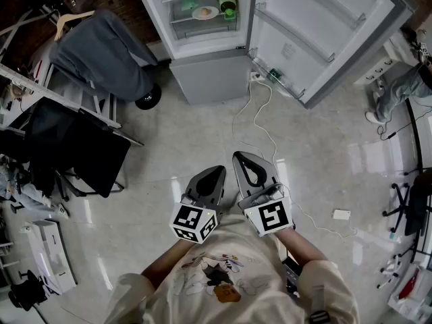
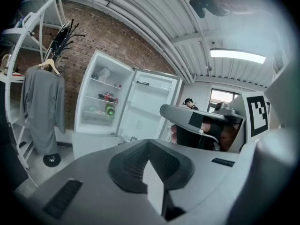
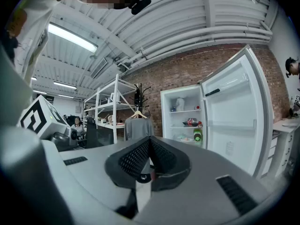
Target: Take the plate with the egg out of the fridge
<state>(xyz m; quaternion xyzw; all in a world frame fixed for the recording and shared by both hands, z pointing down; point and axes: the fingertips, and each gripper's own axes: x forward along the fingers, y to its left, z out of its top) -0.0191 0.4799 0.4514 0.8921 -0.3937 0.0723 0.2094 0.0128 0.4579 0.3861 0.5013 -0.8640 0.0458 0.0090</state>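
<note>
Up at the top of the head view, one fridge (image 1: 209, 73) stands with its one door (image 1: 317, 19) swung open. One plate (image 1: 205, 12) sits on a shelf inside, just beside one green bottle (image 1: 227, 5). The pale blob on the plate is too small to call an egg for sure, and the shelf above gets cut off by the frame edge. Two grippers, well back from the fridge: left gripper (image 1: 212, 174) and right gripper (image 1: 244, 160), both pinched closed with nothing between the jaws.

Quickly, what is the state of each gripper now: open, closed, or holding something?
Left gripper: closed, holding nothing.
Right gripper: closed, holding nothing.
</note>
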